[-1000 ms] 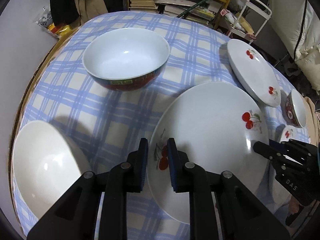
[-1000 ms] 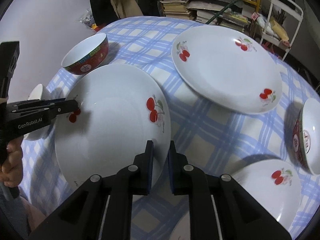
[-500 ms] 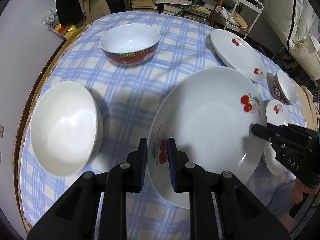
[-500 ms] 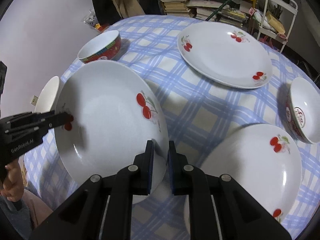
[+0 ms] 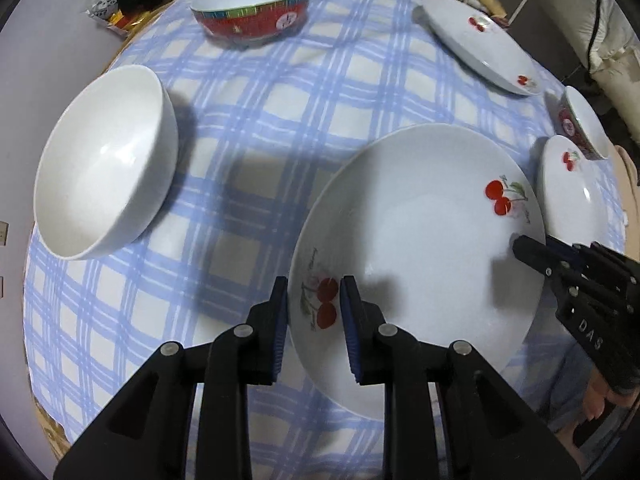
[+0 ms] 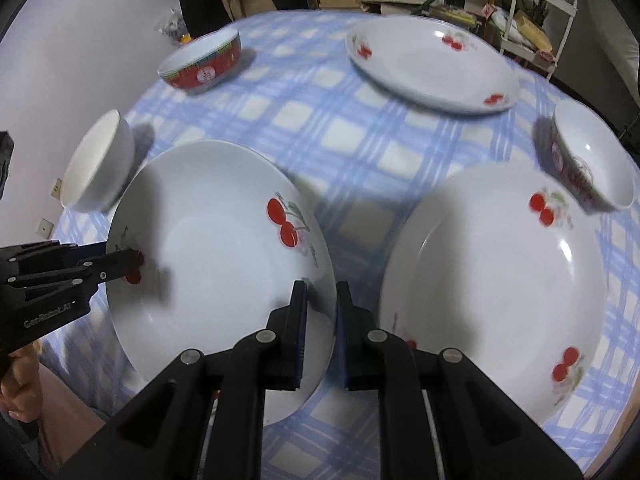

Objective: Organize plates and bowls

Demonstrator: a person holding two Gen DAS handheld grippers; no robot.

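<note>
Left wrist view: the left gripper (image 5: 313,312), its jaws just easing apart, straddles the near rim of a cherry-print plate (image 5: 420,248) above the checked tablecloth (image 5: 248,128); the right gripper (image 6: 321,334) pinches the opposite rim, beside a second plate (image 6: 492,280)

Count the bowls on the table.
3: a white bowl at the left edge, a red bowl at the far left, another red bowl at the right. Others may be out of view.
</note>
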